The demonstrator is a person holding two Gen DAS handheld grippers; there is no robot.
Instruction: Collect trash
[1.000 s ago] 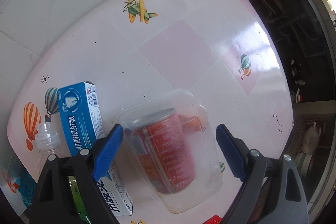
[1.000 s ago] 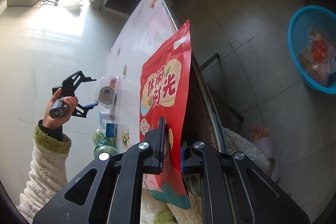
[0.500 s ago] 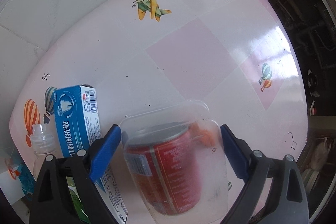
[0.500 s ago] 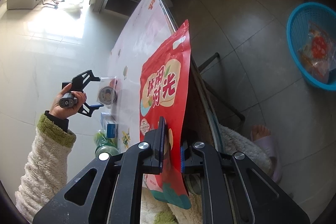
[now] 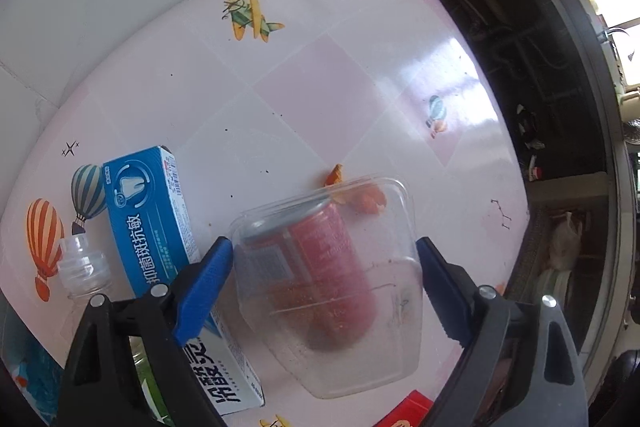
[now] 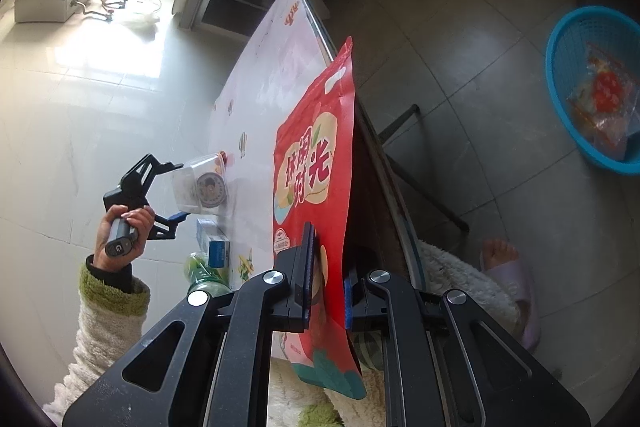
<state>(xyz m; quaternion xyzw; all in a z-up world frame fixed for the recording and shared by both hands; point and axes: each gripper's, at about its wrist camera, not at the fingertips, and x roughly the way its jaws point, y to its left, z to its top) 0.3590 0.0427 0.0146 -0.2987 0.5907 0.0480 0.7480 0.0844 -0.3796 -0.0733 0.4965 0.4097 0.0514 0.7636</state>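
Your left hand-held gripper [image 5: 324,291] clamps the clear plastic tub [image 5: 332,287] holding a red can [image 5: 320,267] above the table [image 5: 360,75], while the right hand-held gripper [image 6: 326,291] pinches the red snack bag [image 6: 316,163] for binning.

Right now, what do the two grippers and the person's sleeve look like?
Both grippers have black, open-framed plastic arms with silver screws and blue finger pads: the left gripper and the right gripper. The left hand grips a grey handle marked with a G. The sleeve is fluffy cream with a green cuff over a dark inner cuff.
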